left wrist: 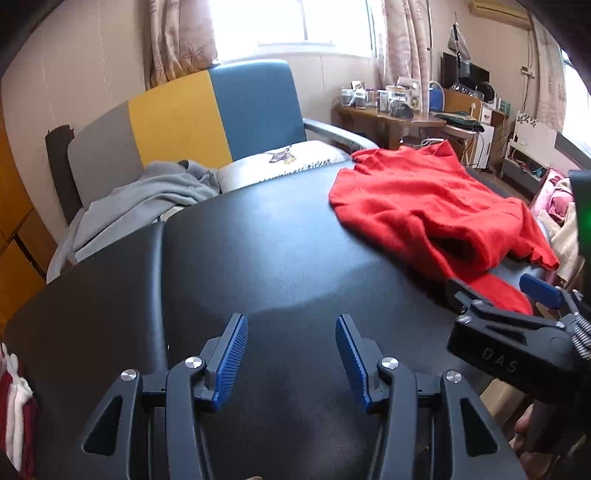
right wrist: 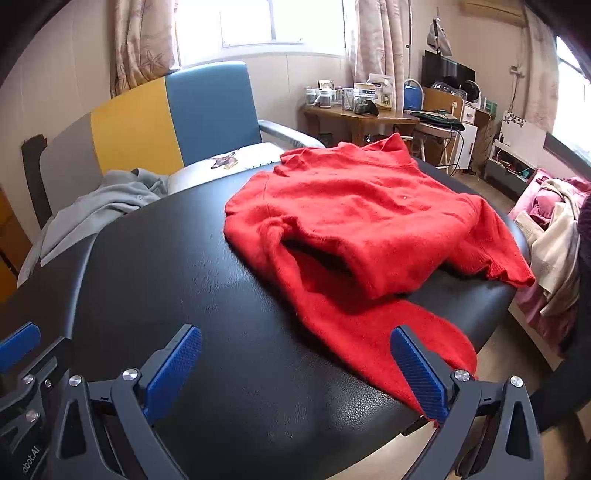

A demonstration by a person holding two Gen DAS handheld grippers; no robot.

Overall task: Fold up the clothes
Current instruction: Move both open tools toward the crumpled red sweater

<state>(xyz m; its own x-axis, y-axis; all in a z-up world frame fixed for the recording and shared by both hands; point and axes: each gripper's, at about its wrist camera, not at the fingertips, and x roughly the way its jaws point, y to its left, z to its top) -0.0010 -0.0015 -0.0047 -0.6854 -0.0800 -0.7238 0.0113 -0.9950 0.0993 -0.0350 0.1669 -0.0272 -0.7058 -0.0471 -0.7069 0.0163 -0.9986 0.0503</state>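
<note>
Black padded leather fills the left wrist view: the table (left wrist: pixel 280 258) runs out ahead of the left gripper (left wrist: pixel 291 354), whose blue ribbed fingers (left wrist: pixel 231 360) stand apart with only bare tabletop between them. Beyond the far edge sits a chair (left wrist: pixel 207 114) with grey, yellow and blue back panels, a grey garment (left wrist: pixel 147 199) slumped over its seat and a white printed cushion (left wrist: pixel 280 164) beside that. A wooden desk (left wrist: pixel 391 118) crowded with small items stands under the curtained window (left wrist: pixel 295 22). The red sweater (left wrist: pixel 436 206) lies on the table's right half, ahead and to the right of this gripper and well apart from it. The right gripper (left wrist: pixel 498 291) enters at the right edge, close to the sweater's near end; whether it touches the cloth cannot be told here.

Red knit dominates the right wrist view. The sweater (right wrist: pixel 369 221) is spread loosely across the table (right wrist: pixel 184 258), collar toward the far edge, one part trailing toward the camera. The right gripper (right wrist: pixel 295 365) has its fingers (right wrist: pixel 173 365) wide apart; the trailing red cloth lies on the right, against the right finger and partly between the two, not clamped. A pile of pink and cream laundry (right wrist: pixel 550 236) sits off the table to the right. The chair (right wrist: pixel 173 114) and grey garment (right wrist: pixel 107 203) stand behind on the left.
</note>
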